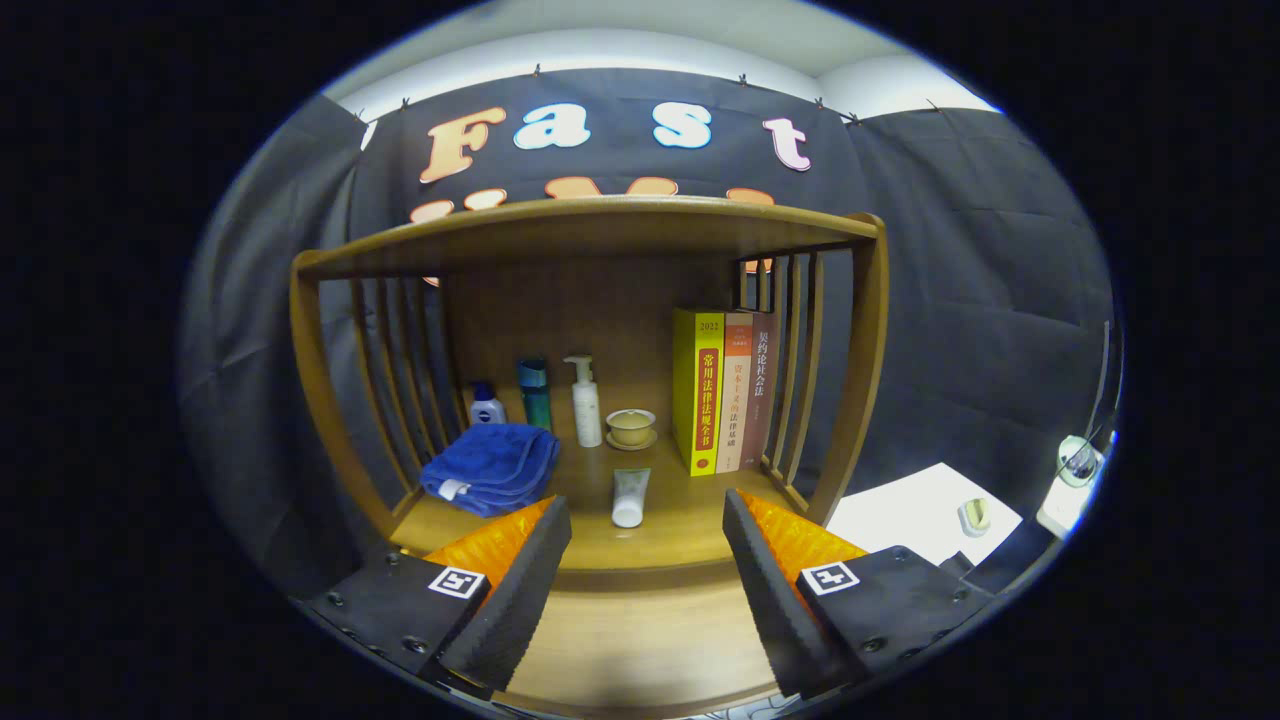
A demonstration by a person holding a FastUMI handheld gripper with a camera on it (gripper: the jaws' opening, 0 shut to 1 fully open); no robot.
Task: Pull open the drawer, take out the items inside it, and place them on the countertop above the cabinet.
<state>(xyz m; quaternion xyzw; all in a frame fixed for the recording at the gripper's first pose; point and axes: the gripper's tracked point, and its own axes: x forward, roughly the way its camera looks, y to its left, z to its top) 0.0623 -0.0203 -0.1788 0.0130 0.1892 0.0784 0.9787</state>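
gripper (647,520): level, fingers spread wide, holding nothing
tube (630,497): lying on countertop (600,545), just ahead between fingers

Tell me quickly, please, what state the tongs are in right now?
Tongs: open and empty, fingers spread wide, with the white tube lying on the wooden shelf just ahead between them, untouched.

glossy wooden shelf (640,545), fluffy cloth towel (492,466)
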